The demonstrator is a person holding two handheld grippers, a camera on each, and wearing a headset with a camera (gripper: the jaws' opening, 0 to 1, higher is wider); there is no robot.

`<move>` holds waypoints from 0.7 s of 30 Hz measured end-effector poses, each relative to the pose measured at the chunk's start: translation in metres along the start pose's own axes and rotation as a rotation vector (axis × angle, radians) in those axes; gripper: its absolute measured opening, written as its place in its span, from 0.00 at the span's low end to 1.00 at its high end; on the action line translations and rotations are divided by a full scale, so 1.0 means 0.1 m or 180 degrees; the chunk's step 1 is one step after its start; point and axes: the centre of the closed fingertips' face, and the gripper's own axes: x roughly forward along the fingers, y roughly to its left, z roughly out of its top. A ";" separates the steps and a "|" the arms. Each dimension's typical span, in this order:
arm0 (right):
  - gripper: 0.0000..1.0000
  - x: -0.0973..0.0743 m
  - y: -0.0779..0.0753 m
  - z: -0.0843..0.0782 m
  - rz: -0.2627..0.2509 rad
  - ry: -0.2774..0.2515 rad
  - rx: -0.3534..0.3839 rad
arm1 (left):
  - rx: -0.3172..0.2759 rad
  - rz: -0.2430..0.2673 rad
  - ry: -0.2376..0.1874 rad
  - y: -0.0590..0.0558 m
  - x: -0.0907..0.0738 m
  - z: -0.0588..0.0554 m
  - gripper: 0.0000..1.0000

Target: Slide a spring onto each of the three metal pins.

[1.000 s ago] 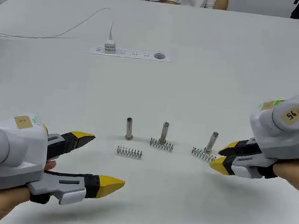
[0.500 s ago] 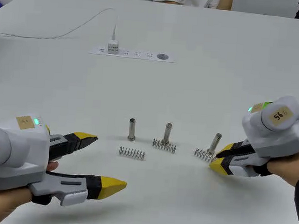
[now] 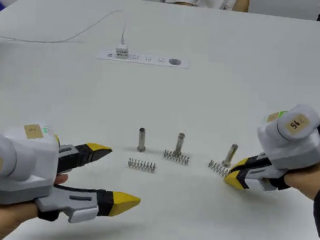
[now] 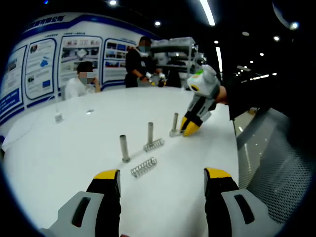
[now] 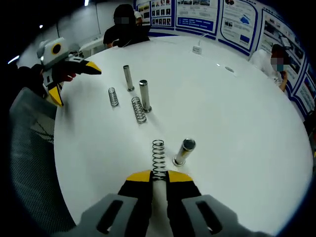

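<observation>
Right gripper (image 5: 158, 176) is pinching the near end of the right spring (image 5: 158, 154), right of the middle pin (image 3: 178, 144). The right gripper view is showing the contact, while the head view is leaving it unclear. Left gripper (image 3: 123, 174) is hovering left of that pin, jaws wide apart.

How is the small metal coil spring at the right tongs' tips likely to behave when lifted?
The small metal coil spring looks thin-wired, so probably light and bendy. Lying on its side, it may roll if nudged sideways.
</observation>
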 end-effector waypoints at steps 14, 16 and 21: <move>0.11 -0.17 0.20 0.00 0.0088 -0.0020 -0.0050 | 0.0226 -0.0271 -0.0017 -0.18 0.15 0.19 0.63; 0.11 -0.20 0.24 0.02 0.0104 -0.0036 -0.0080 | 0.0271 -0.0326 -0.0011 -0.23 0.18 0.22 0.63; 0.11 -0.28 0.34 0.11 0.0188 -0.0070 -0.0162 | 0.0419 -0.0468 0.0017 -0.33 0.27 0.29 0.61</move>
